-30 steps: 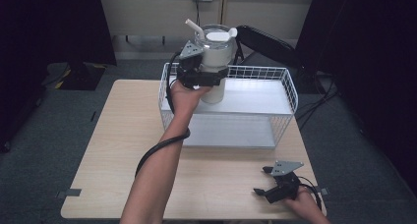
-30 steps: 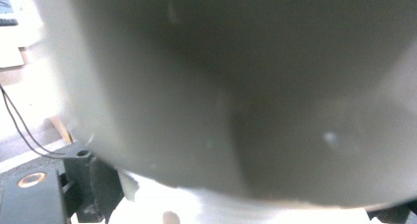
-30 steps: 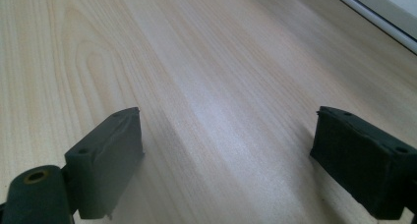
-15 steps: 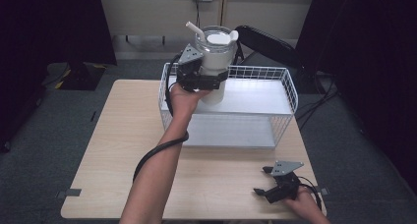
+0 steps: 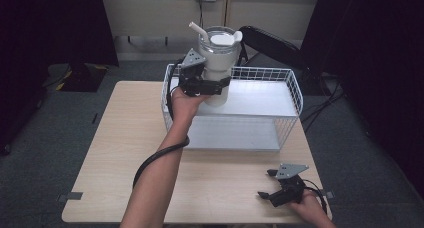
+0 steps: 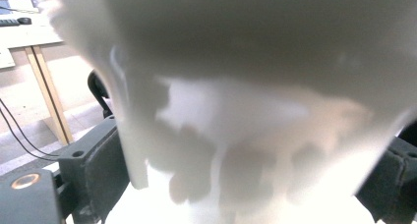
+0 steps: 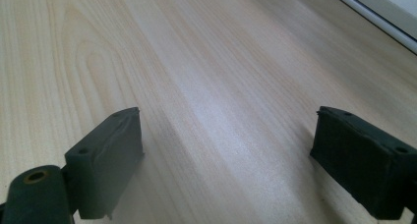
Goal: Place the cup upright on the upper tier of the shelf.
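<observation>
A white tumbler (image 5: 218, 68) with a clear lid and a white straw (image 5: 198, 29) is seen in the high view held above the left end of a white wire basket (image 5: 295, 95), clamped at its lower body by the left gripper (image 5: 212, 85). In the left gripper view the tumbler (image 6: 255, 111) is shown close and blurred, smooth and tapering downward, with the black jaws pressed against both its sides; the lid and straw are cut off there. The basket is seen in the high view standing on the far right part of a pale wood-grain table (image 5: 115, 153), its floor lined with a flat white sheet. The right gripper (image 5: 272, 185) is rested low at the near right table edge. In the right gripper view its blocky matte black jaws are spread wide apart with only table grain (image 7: 206, 86) between them.
</observation>
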Motion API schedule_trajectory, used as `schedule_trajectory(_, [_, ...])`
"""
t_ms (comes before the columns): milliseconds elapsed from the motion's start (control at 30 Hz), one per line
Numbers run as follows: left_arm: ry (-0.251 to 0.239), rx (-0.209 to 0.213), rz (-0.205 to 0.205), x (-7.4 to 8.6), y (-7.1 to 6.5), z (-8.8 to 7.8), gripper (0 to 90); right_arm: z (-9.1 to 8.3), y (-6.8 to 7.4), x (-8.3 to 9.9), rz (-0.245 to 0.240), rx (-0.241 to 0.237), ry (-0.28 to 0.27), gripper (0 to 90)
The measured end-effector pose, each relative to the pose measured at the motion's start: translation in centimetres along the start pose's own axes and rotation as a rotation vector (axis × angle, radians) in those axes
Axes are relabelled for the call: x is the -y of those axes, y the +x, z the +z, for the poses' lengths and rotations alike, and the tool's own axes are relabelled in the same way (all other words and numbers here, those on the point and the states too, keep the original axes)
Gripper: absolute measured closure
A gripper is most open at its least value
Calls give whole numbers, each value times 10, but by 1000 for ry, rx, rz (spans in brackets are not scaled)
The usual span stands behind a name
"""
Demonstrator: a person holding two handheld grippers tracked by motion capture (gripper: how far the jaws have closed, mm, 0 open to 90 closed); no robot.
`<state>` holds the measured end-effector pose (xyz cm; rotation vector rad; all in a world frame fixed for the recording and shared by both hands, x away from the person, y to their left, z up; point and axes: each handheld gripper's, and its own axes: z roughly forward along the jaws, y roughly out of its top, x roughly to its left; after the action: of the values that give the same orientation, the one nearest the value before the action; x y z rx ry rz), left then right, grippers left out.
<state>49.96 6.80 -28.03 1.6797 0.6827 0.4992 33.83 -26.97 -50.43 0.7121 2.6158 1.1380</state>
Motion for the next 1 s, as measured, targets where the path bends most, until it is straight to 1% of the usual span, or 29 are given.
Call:
schedule_trajectory(233, [3, 1, -7, 3, 0, -2, 85, 0, 0, 0, 1, 0, 0, 111])
schedule_trajectory(367, [17, 2, -9, 4, 0, -3, 85, 0, 0, 0, 1, 0, 0, 111])
schedule_trajectory(433, [16, 4, -14, 4, 1, -3, 85, 0, 0, 0, 1, 0, 0, 111])
schedule_trajectory(567, [29, 1, -6, 8, 0, -4, 87, 0, 0, 0, 1, -1, 0, 111])
schedule_trajectory(600, [23, 4, -20, 10, 1, -5, 87, 0, 0, 0, 1, 0, 0, 111])
schedule_trajectory(667, [22, 4, -23, 11, 0, -6, 87, 0, 0, 0, 1, 0, -1, 111])
schedule_trajectory(733, [35, 3, -24, 13, 1, -7, 87, 0, 0, 0, 1, 0, -1, 111])
schedule_trajectory(767, [53, 3, -24, 14, 1, -8, 88, 0, 0, 0, 1, 0, -1, 111])
schedule_trajectory(833, [56, 1, -20, 15, 0, -8, 90, 0, 0, 0, 1, 0, -1, 111])
schedule_trajectory(1000, [69, 4, -36, 19, -1, -15, 95, 0, 0, 0, 1, 0, -2, 111])
